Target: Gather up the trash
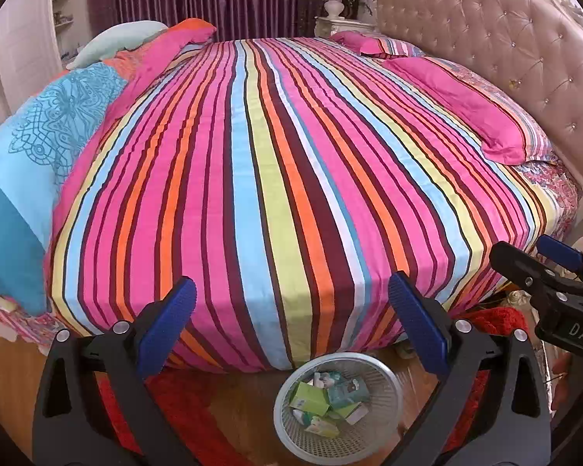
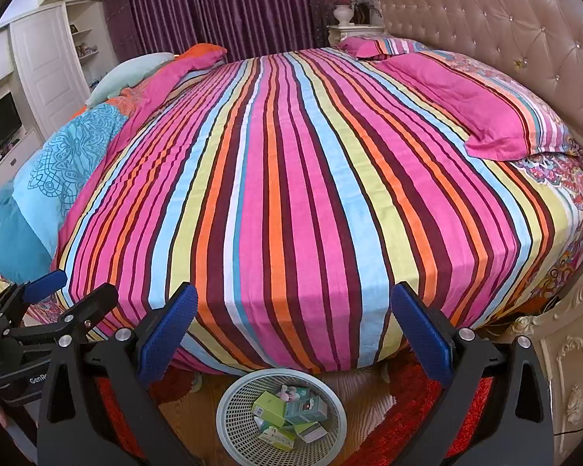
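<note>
A white mesh waste basket (image 1: pixel 384 384) stands on the floor at the foot of the striped bed (image 1: pixel 276 163); it also shows in the right wrist view (image 2: pixel 233 407). Several small green and teal cartons (image 1: pixel 330 400) lie inside it, also seen in the right wrist view (image 2: pixel 287 415). My left gripper (image 1: pixel 291 318) is open and empty above the basket. My right gripper (image 2: pixel 293 324) is open and empty above it too. The right gripper shows at the right edge of the left wrist view (image 1: pixel 524 252). The left gripper shows at the left edge of the right wrist view (image 2: pixel 74 287).
A red rug (image 2: pixel 400 427) and wood floor (image 1: pixel 241 400) lie around the basket. Pink pillows (image 1: pixel 466 105) rest by the tufted headboard (image 1: pixel 505 39). A blue duvet (image 1: pixel 31 155) is piled at the left. A white cabinet (image 2: pixel 571 357) stands at the right.
</note>
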